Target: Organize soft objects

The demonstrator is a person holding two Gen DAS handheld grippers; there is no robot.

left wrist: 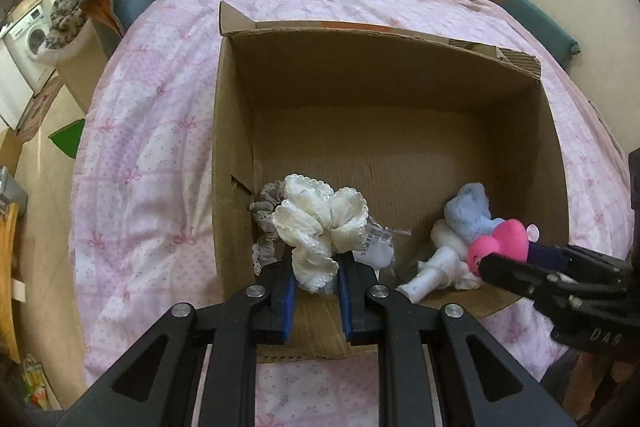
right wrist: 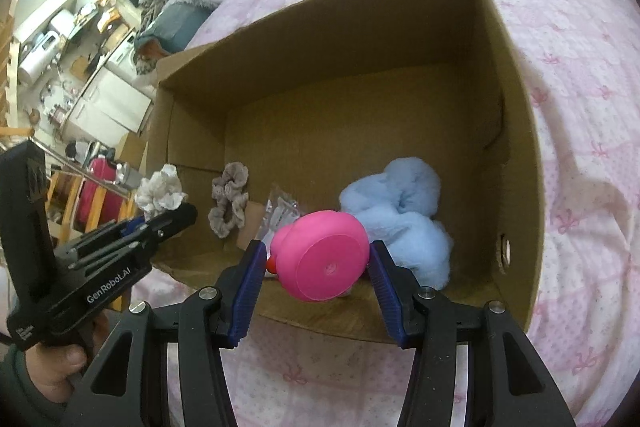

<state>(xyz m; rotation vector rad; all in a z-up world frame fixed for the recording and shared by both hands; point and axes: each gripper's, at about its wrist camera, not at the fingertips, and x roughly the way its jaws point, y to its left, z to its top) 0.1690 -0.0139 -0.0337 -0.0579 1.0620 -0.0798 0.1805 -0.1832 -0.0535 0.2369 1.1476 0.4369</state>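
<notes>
At the near left of the cardboard box [left wrist: 236, 131], my left gripper [left wrist: 316, 279] pinches the white scrunchie [left wrist: 320, 223] between its blue pads, jaws drawn narrow on the fabric. The scrunchie hangs just inside the near wall, above the floor of the box. Beside it on the left, against the left wall, lies a grey scrunchie [left wrist: 266, 223], and a clear plastic packet [left wrist: 376, 243] rests just right of the white one.

Toward the near right of the box sit a white sock [left wrist: 432, 271] and a pale blue fluffy item [right wrist: 400, 215]. My right gripper [right wrist: 316, 267] holds the pink toy [right wrist: 320, 255], its flat base facing the camera, jaws spread fairly wide around its sides. The toy hangs over the near right corner, touching or just above the blue fluff; I cannot tell which.

The box stands on a bed with a pink quilt [left wrist: 160, 131].

Risks, as I judge them: the white scrunchie is gripped only by a fold, so it may slip out early or snag on a pad when I let go, landing on the grey one. The pink toy looks smooth and rounded, so it could squirt from the pads or roll off the fluff once released. My two grippers are near each other over the near wall and could knock together or catch the rim.
</notes>
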